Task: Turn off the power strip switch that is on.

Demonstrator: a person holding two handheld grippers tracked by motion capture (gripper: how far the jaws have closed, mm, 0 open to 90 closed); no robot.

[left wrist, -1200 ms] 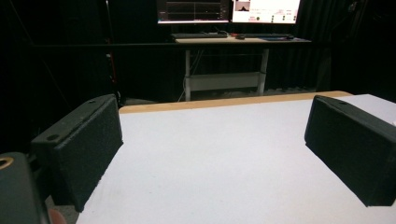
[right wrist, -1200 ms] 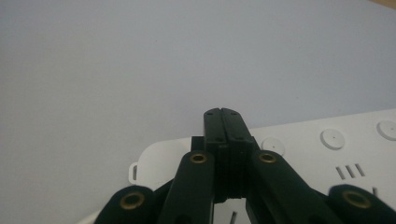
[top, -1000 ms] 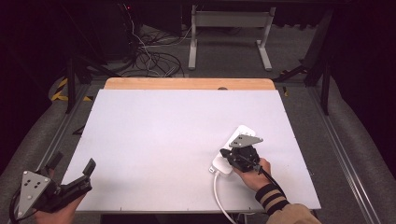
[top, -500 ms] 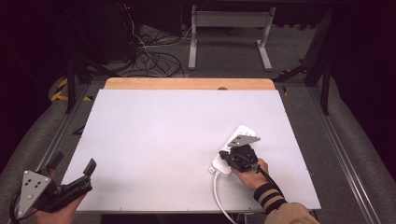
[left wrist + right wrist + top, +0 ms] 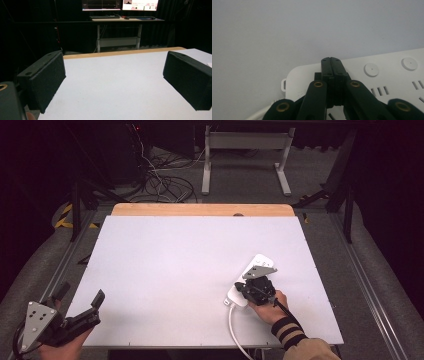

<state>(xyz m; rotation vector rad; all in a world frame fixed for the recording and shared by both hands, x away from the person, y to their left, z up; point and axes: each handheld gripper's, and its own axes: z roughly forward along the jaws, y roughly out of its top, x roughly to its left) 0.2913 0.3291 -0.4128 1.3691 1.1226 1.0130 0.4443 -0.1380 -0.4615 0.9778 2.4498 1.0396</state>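
The white power strip [image 5: 248, 282] lies flat near the table's [image 5: 175, 270] right front corner, directly beneath the right gripper [image 5: 330, 60], whose jaws are pressed together over its cable end, while the left gripper [image 5: 80, 307] hangs spread well apart at the table's left front edge.

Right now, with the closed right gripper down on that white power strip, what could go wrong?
1. The right gripper, jaws shut with nothing between them, sits on top of the power strip near its end; pushing there could slide or tip the strip.
2. The strip's white cord hangs over the table's near edge beside the wrist, so it might snag.
3. The left gripper is open and off at the far corner, so nothing steadies the strip.
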